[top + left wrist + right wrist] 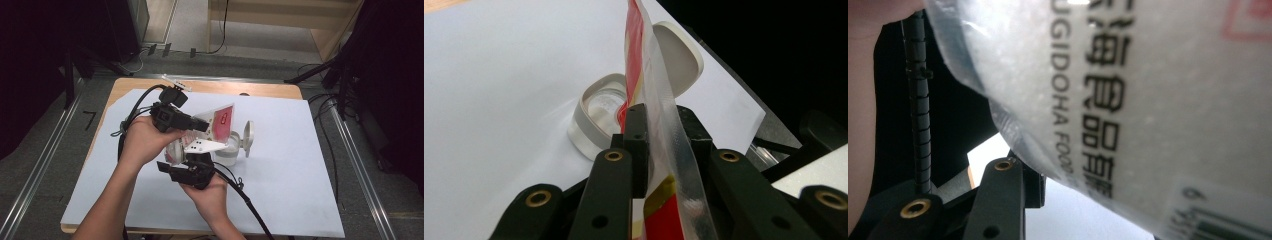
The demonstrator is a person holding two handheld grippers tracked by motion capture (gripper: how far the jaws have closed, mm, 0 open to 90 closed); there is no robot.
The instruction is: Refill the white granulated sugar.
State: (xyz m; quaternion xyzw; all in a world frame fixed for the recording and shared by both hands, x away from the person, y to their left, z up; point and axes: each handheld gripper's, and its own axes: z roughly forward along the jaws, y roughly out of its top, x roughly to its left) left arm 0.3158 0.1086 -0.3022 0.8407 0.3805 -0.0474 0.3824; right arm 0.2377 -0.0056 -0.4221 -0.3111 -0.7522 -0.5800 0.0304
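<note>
A: Left gripper (659, 130) clamped on red-clear pouch (222, 121), held tilted over open clear jar (227, 150); lid (247, 136) flipped back.
B: Right gripper (192, 165): pouch bottom pinched, apparently. Contents seemingly not yet emptied; pour pending.

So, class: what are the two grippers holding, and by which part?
The left gripper pinches the red and clear packet by its sealed edge. The right gripper is against its lower end; the grip cannot be told.

Both tongs, left tongs (204, 125) and right tongs (187, 156), hold a red-and-clear pouch (220, 124) tilted above an open clear jar (231, 150) on the white-covered bench (280, 165).
</note>
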